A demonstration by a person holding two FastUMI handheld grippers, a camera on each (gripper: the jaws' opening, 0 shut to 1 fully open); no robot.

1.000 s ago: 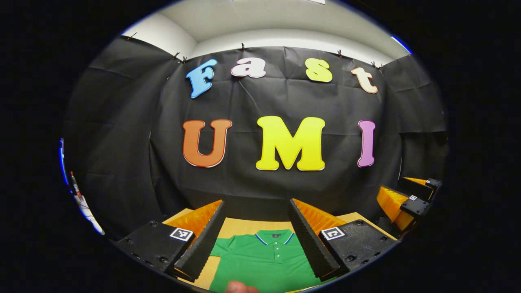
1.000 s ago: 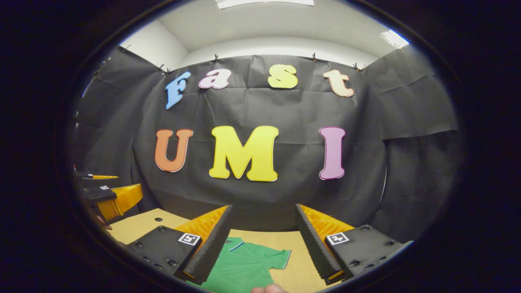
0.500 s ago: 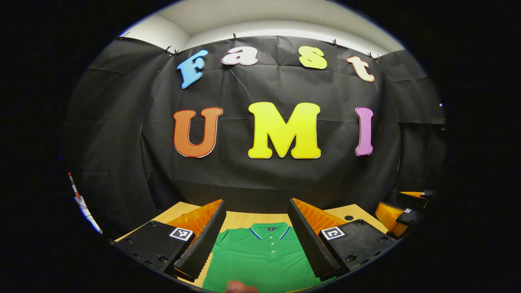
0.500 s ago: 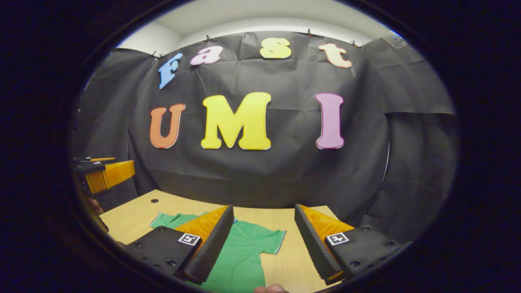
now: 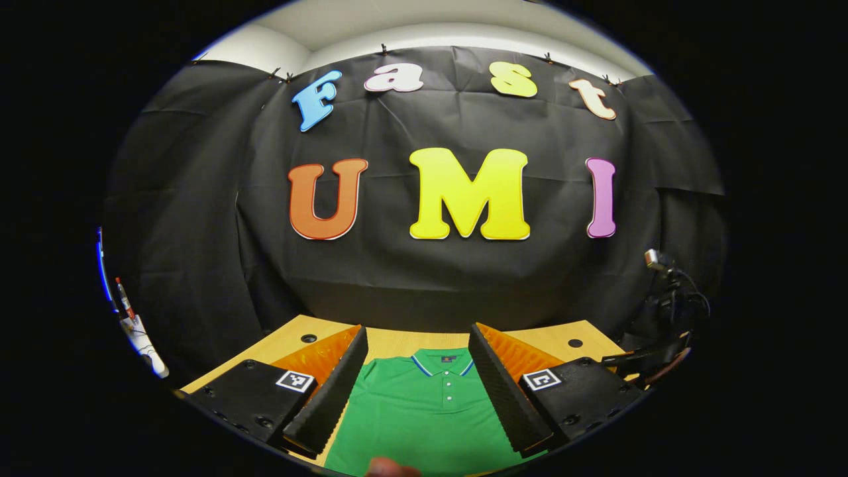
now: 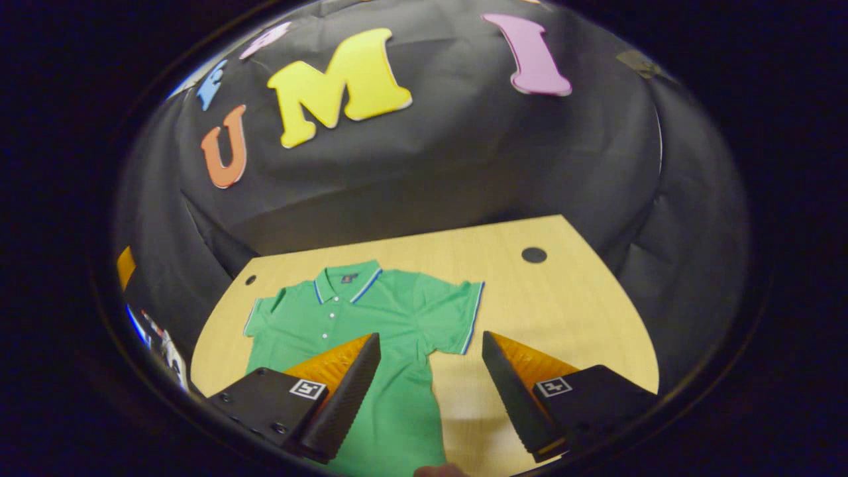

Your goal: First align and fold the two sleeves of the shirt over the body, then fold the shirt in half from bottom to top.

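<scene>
A: Where does it stand?

B: The green polo shirt (image 6: 371, 324) lies flat and face up on the wooden table (image 6: 563, 311), collar toward the black cloth wall (image 6: 464, 165). Both short sleeves are spread out to the sides, so I judge that no fold has been made and the sleeve step comes first.

A: And the grippers?

B: The right gripper (image 6: 430, 391) hovers above the shirt with its fingers spread wide, holding nothing; between them I see the side seam under the shirt's sleeve (image 6: 450, 315). The left gripper (image 5: 417, 391) is just as wide open and empty, looking along the shirt's button placket toward the collar.

A: How should the sleeve be taken?

B: I'd come down on the striped cuff edge, pinch only the sleeve layer, then carry it inward over the chest so the cuff lies parallel to the placket. Do the other sleeve the same way, so the 2 match. Lifting the body cloth with it would wrinkle the front.

A: The surroundings?

B: The table is pale wood, bare around the shirt, with 2 round holes (image 6: 533, 254) beyond the shirt's shoulders. The black cloth hangs just behind the shirt's collar end, and some cabling (image 5: 669, 298) stands to the shirt's right.
</scene>
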